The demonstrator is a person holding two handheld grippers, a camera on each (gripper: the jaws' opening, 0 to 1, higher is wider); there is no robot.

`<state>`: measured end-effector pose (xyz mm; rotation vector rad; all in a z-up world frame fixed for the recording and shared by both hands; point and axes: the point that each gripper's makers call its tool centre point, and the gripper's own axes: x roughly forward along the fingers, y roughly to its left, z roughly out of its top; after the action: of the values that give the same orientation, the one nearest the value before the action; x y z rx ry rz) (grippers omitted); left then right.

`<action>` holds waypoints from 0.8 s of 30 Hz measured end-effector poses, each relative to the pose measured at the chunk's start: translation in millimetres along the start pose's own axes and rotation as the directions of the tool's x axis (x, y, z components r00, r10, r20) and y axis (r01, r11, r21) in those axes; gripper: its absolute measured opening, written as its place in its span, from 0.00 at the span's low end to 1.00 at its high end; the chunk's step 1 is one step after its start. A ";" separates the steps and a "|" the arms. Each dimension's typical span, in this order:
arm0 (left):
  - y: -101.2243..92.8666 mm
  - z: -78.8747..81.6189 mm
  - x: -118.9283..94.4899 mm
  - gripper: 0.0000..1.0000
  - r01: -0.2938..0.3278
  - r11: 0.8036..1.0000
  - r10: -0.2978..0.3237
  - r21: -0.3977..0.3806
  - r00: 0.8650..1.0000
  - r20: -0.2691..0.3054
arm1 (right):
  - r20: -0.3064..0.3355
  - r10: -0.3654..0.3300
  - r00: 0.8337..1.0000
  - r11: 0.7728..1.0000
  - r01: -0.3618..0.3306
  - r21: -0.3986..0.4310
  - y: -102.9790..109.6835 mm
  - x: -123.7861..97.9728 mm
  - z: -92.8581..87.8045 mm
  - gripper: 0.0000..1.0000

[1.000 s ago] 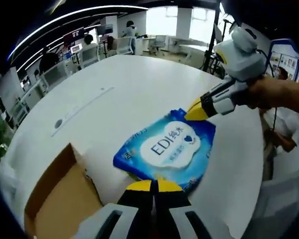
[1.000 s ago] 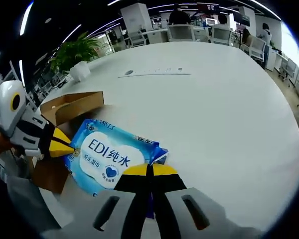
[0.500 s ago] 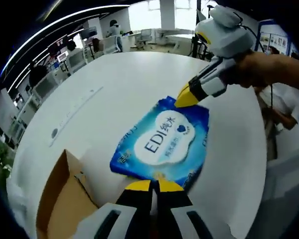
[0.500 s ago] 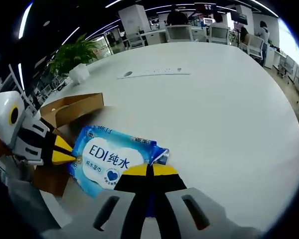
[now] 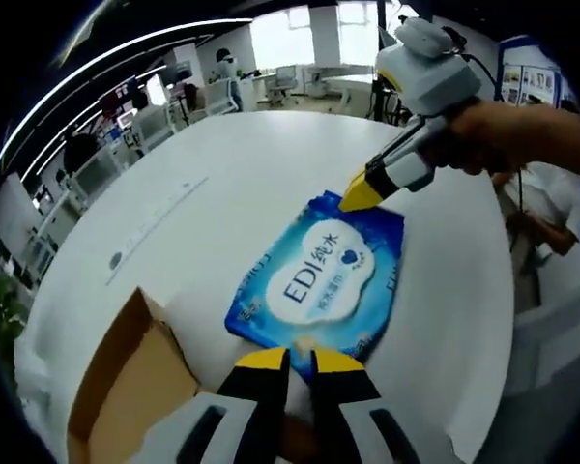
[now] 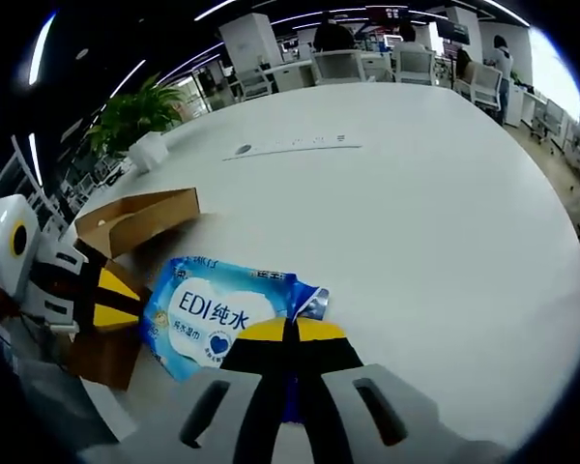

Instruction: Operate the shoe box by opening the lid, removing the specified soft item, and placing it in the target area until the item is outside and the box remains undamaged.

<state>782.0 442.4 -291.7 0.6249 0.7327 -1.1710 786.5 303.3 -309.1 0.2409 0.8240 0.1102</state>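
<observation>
Jaws: right pinching, left parted

Right gripper [image 6: 290,331] jaws are pressed together on one edge of the wipes pack [image 5: 324,282]. Left gripper [image 5: 292,360] jaws stand slightly apart at the opposite edge. Pack lies flat on the white table [image 6: 416,213], outside and just beside the open box [image 5: 126,387].

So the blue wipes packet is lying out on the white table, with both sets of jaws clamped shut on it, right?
Not quite. The blue wipes packet does lie on the white table, but only the right gripper is shut on it. In the left gripper view, the left gripper has its jaws apart.
</observation>
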 end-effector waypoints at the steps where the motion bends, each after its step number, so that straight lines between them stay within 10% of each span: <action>1: -1.1 2.2 -2.4 0.09 0.005 1.000 -0.005 -0.022 1.000 0.016 | 0.000 -0.002 1.000 1.000 0.002 0.000 -1.1 0.4 0.1 0.00; 24: -0.2 13.4 -57.9 0.28 0.056 0.980 -0.014 -0.188 0.976 0.217 | 0.019 -0.022 1.000 0.989 0.025 -0.148 9.3 -35.4 4.0 0.16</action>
<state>771.8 465.8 -238.1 0.3176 0.6650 -1.1626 765.5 304.9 -278.9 0.0920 0.7972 0.1467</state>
